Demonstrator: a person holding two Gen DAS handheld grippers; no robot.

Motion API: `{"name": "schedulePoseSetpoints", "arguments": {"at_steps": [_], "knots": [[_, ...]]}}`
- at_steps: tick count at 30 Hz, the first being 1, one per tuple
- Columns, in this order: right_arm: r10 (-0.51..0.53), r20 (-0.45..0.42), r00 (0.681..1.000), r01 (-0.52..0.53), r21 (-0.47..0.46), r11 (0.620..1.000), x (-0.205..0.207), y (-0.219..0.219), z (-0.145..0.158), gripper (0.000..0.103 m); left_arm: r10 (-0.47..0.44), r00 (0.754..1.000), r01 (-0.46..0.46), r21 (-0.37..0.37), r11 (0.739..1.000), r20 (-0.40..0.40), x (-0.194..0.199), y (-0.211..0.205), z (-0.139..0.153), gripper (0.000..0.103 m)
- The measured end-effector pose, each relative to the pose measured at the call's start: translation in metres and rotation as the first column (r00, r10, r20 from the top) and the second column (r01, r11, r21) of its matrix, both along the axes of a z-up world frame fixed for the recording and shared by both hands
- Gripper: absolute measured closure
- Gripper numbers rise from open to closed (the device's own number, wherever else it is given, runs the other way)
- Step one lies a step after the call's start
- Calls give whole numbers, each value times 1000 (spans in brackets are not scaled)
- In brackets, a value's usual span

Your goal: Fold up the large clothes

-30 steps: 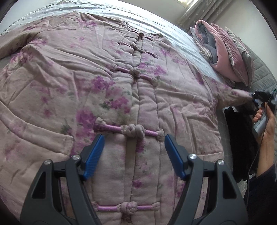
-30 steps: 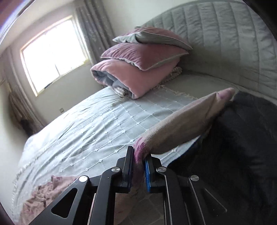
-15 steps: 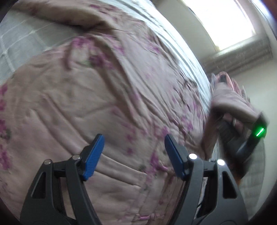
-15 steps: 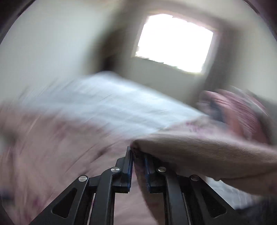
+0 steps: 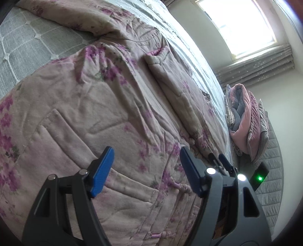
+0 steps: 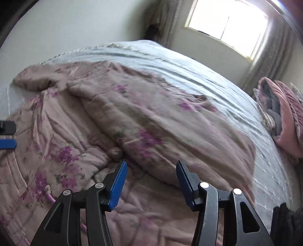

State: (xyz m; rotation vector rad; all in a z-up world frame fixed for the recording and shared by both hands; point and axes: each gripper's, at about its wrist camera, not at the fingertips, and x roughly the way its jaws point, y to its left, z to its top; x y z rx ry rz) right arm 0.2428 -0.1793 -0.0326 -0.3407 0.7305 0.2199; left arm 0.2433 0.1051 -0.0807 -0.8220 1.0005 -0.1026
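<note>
The bed, under a pale grey quilted cover, fills both of my views. Across it lies the padded floral jacket, pink with purple blossoms and knotted cord fastenings down the front. One sleeve is folded back over the jacket body, its cuff end lying toward the middle. The other sleeve stretches out toward the far corner of the bed. At the head of the bed I note a stack of pink and grey pillows and folded bedding, well apart from the jacket, with a window and curtains behind. A dark garment shows at the lower right edge of the right wrist view.

My left gripper hangs over the jacket's lower front, jaws wide, nothing between them and no contact that I can confirm. My right gripper sits just over the folded sleeve; its jaws are opening, and no fabric remains pinched between the blue pads.
</note>
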Motion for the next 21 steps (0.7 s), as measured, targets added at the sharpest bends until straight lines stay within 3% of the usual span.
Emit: {"name": "schedulePoseSetpoints", "arguments": {"at_steps": [4,8,10,11,14,15,17,21], "knots": [[-162,-60,985,170,172,970,-3,-59,1,48,2,1000,-2,10,1000,-2,3,4,2,31],[-290,-214,933,347,311,885,14,-128,-31,48,-3,1000,3,-3,1000,-11,5,2,-1,31],[-244,-276,930,355,494,794,14,-165,-44,51,-9,1000,8,-7,1000,-12,4,2,-2,31],[-235,-284,930,360,566,741,11,-178,-45,58,-12,1000,12,-7,1000,-14,4,1,-2,31],[-251,-351,902,427,649,630,10,-205,-49,82,-29,999,29,7,1000,-22,5,-2,-3,31],[-259,-374,890,451,647,615,13,-209,-52,92,-35,999,35,14,999,-25,6,-3,-3,31],[-267,-395,879,472,639,607,12,-212,-55,96,-44,999,44,27,999,-24,6,-5,-3,31],[-335,-392,857,512,580,633,8,-213,-48,103,-60,998,61,46,997,-19,5,-10,-1,31]]}}
